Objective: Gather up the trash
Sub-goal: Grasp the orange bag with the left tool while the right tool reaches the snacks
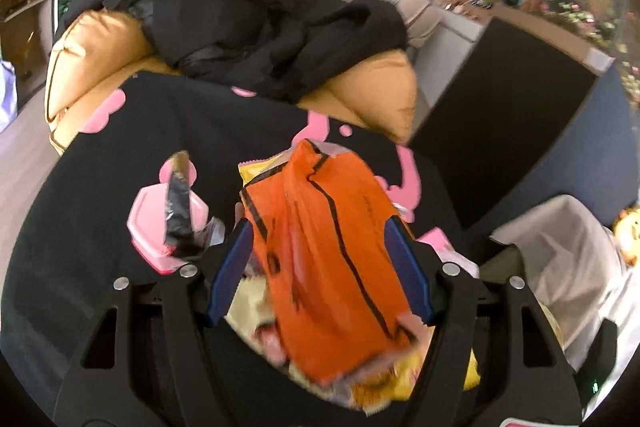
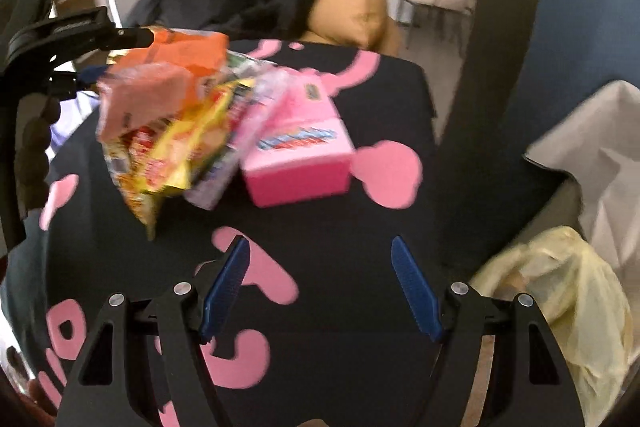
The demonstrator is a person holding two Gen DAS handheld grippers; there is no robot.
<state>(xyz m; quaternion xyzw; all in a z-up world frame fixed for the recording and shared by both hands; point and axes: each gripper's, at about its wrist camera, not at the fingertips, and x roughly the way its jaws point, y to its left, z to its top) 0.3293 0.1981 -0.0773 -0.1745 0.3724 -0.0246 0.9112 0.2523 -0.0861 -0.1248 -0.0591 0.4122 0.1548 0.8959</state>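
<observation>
A bundle of snack wrappers, orange on top, fills the lower centre of the left wrist view, clamped in the left claw above the black-and-pink tabletop. At lower centre of the right wrist view, the right claw gapes empty, the pink box mid-frame beyond it and the lined trash bin at the right edge.

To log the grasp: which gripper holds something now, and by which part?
The left gripper holds a bunch of snack wrappers around its middle; the right gripper holds nothing.

Motion-blurred wrappers; bin cut off at frame edge
</observation>
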